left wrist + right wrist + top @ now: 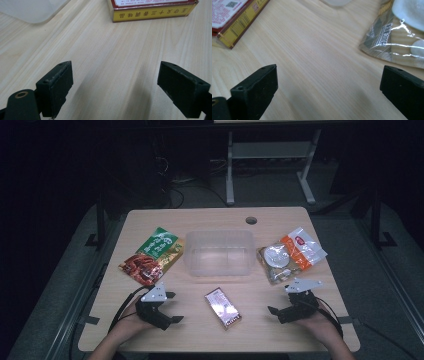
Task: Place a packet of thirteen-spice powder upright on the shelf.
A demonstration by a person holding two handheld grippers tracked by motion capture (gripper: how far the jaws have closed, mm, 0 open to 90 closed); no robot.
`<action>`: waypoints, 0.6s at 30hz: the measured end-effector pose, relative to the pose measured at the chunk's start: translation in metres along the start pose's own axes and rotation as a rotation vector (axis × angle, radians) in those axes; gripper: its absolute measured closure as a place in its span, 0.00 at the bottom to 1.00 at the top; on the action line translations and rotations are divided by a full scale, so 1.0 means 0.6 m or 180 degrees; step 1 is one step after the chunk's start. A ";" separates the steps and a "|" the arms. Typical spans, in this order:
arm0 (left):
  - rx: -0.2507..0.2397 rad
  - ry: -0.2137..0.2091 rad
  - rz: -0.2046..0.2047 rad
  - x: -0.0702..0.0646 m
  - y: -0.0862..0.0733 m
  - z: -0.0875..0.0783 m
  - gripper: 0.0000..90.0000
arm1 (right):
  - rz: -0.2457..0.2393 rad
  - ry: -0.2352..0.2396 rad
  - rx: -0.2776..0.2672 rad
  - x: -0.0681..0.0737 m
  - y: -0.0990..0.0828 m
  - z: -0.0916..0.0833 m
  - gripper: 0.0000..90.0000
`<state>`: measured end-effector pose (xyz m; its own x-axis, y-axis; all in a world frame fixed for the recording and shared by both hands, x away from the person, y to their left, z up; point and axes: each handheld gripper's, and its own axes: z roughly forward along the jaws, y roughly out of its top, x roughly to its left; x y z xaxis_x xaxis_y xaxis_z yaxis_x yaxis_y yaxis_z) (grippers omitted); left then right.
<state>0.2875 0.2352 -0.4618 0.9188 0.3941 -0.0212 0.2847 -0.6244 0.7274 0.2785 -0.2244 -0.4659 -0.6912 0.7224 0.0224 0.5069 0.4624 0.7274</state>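
Dim floor and desk legs surround a pale wooden table (pixel 200 220). At its 6 o'clock lies a red-and-yellow box (pixel 222 308), cut off at the frame edge in both gripper views. The left gripper (pixel 170 307) at 7 o'clock and the right gripper (pixel 280 300) at 5 o'clock flank it, jaws spread wide, empty. A clear tub (pixel 218 253) sits centre; the packets' print is unreadable.

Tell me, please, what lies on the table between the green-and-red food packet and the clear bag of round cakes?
In the high view, the clear plastic container sits between the green-and-red food packet and the clear bag of round cakes.
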 end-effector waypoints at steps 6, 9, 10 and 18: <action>-0.0067 0.0021 -0.0057 0.002 0.016 -0.006 0.29 | 0.0032 0.0014 -0.0042 0.001 0.001 -0.002 0.01; -0.0166 0.0008 -0.0086 0.003 0.027 -0.008 0.50 | 0.0044 0.0014 -0.0057 0.001 0.001 -0.001 0.01; -0.0209 0.0000 -0.0099 0.002 0.037 -0.009 0.57 | 0.0056 0.0022 -0.0067 0.002 0.001 -0.001 0.01; -0.0207 -0.0166 0.0005 0.004 0.087 0.010 0.99 | 0.0061 0.0038 -0.0037 0.005 0.002 0.000 0.01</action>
<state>0.3063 0.1995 -0.4282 0.9327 0.3565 -0.0544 0.2664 -0.5794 0.7703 0.2767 -0.2218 -0.4650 -0.6875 0.7249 0.0444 0.5141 0.4426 0.7347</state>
